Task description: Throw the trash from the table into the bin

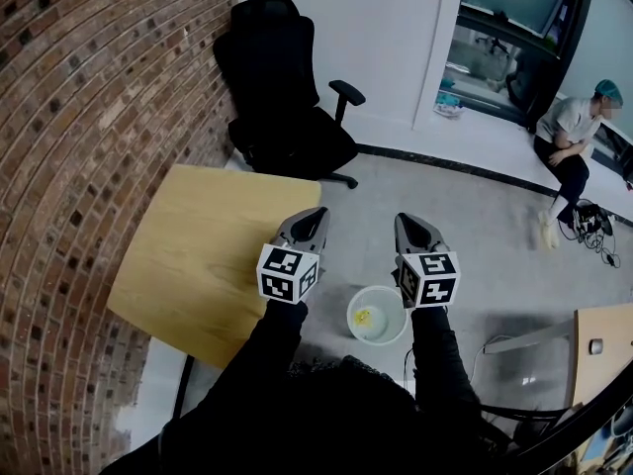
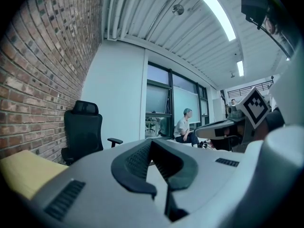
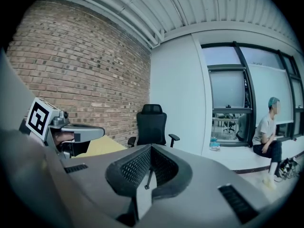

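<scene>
Trash point(image 1: 364, 317): one yellowish scrap, lying in the white bin point(image 1: 395, 303). The bin stands on the floor just beside the wooden surface point(image 1: 198, 245), below & btwn the two grippers. Surface looks bare in head view, but its near corner is hidden behind the left gripper point(image 1: 315, 212), so can't rule out a stray piece there. Left gripper fingers are together, nothing btwn them. Right gripper point(image 1: 404, 219) is the same: fingers together, empty.

Risks, as I judge them:
- Bin looks light & sits right by the person's legs, so a step or a low swing could tip it & spill the scrap.
- If a piece remains, reaching w/ fingers together would shove it off the edge instead of gripping it. Open first.
- Office chair point(image 1: 282, 87) & seated person point(image 1: 569, 137) are well apart, so prob no issue.
</scene>
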The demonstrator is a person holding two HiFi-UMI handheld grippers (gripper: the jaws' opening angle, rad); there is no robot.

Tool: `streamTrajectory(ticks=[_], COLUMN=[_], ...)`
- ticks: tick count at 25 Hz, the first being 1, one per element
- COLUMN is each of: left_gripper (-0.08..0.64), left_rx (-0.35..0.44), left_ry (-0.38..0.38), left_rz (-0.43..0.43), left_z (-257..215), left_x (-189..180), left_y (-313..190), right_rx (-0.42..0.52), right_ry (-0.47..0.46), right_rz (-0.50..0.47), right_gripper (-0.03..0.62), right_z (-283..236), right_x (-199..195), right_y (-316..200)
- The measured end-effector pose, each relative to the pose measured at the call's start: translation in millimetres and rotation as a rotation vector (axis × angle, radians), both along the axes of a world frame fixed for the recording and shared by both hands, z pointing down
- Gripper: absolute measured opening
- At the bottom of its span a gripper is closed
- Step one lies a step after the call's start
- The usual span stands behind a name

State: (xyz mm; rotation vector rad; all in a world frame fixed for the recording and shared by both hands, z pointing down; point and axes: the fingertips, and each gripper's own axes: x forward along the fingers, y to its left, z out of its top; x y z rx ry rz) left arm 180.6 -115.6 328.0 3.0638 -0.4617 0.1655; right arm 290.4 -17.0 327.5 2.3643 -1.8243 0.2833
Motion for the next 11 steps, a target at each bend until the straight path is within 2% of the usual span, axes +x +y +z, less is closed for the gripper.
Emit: streamTrajectory(ticks=[11], left_gripper=[0.000], left_rx=[0.004], left_ry=[-0.008], left_rz=[0.019], left_z=[-1.6], left_x=[-1.4], left_y=[2.4], right_rx=[-0.013], right_ry=[-0.006], right_rz=[0.003], right_gripper=[0.009], right_z=[3.4], right_x=[-3.3], right_y=[3.3])
